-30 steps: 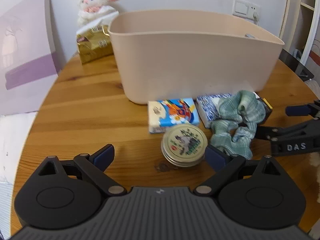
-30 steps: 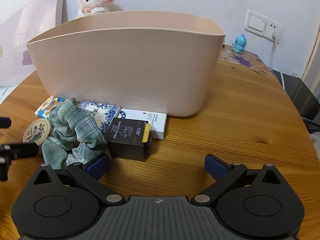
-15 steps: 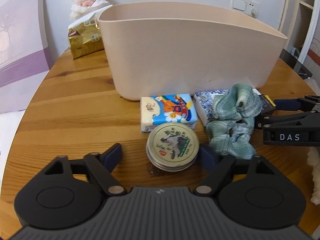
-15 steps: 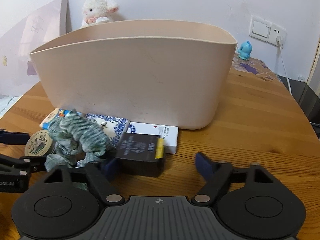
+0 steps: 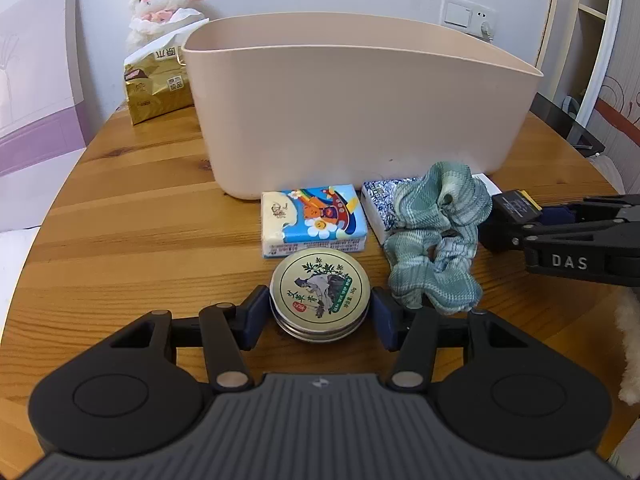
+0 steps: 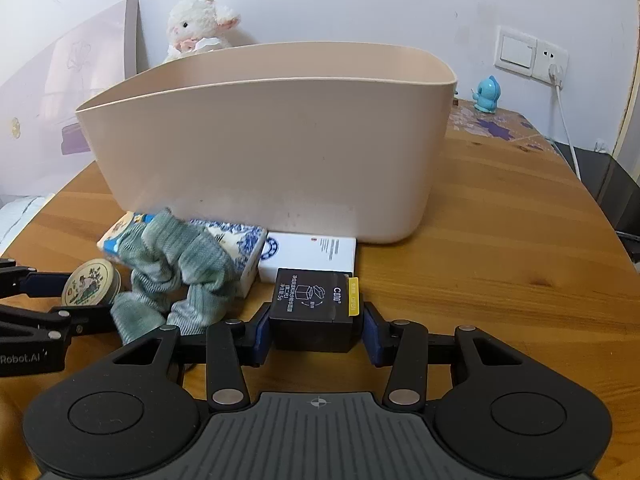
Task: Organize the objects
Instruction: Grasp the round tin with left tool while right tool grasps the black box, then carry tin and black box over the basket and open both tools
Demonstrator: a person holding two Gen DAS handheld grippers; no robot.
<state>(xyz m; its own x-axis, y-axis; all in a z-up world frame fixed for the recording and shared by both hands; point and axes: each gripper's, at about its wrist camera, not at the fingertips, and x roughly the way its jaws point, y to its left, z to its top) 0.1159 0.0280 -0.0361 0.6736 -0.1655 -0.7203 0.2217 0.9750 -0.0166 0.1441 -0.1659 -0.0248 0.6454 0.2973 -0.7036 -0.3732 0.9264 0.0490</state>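
Note:
A beige plastic tub [image 5: 360, 112] stands on the round wooden table [image 5: 132, 220]; it also shows in the right wrist view [image 6: 272, 152]. In front of it lie a cartoon tissue pack [image 5: 314, 220], a blue-patterned pack [image 5: 378, 200], a white box [image 6: 312, 254] and a green plaid scrunchie [image 5: 436, 236]. My left gripper [image 5: 320, 312] is shut on a round tin [image 5: 320, 294] that rests on the table. My right gripper [image 6: 314, 330] is shut on a small black box [image 6: 312, 308], also on the table.
A gold tissue bag [image 5: 156, 84] and a white plush lamb [image 5: 168, 4] sit behind the tub at the left. A purple-white board [image 5: 36, 92] leans at the far left. A blue toy figure [image 6: 486, 94] stands near wall sockets [image 6: 530, 54].
Both grippers moved forward and closed: the left one around the round tin, the right one around the black box. Both objects still sit on the table.

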